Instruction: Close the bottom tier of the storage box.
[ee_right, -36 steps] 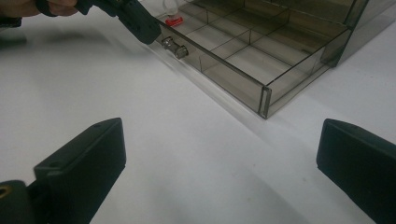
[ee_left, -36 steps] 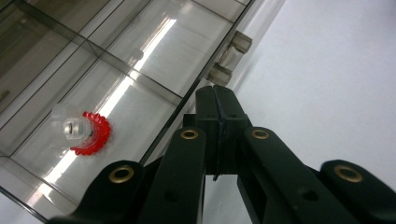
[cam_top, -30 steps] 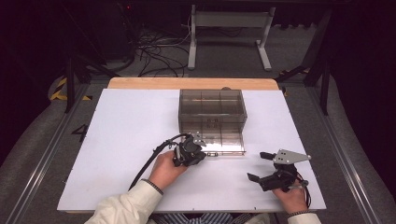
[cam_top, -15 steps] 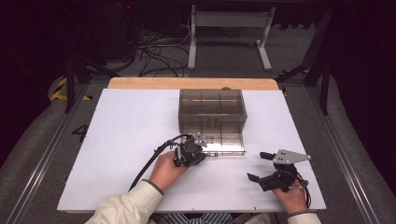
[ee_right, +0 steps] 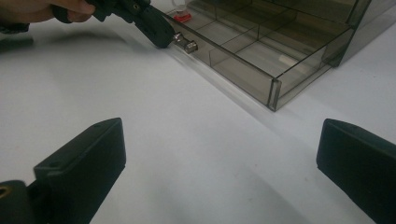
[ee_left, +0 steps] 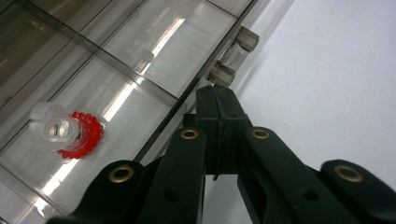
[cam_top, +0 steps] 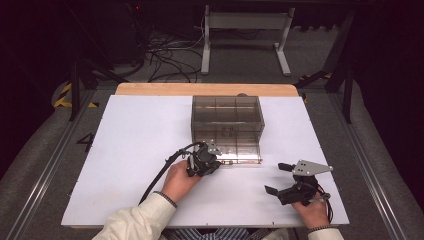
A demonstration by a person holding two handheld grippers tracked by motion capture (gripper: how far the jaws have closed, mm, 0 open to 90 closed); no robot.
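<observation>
Since nothing has shifted over the last second, your left gripper (cam_top: 212,161) stays clenched at the drawer (cam_top: 227,150) handle (ee_left: 232,56), drawer pulled out; right gripper (cam_top: 282,179) rests released. The pull appears finished.

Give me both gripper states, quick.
Left gripper: shut, empty, tips at the drawer handle.
Right gripper: open, empty, over the table.
</observation>
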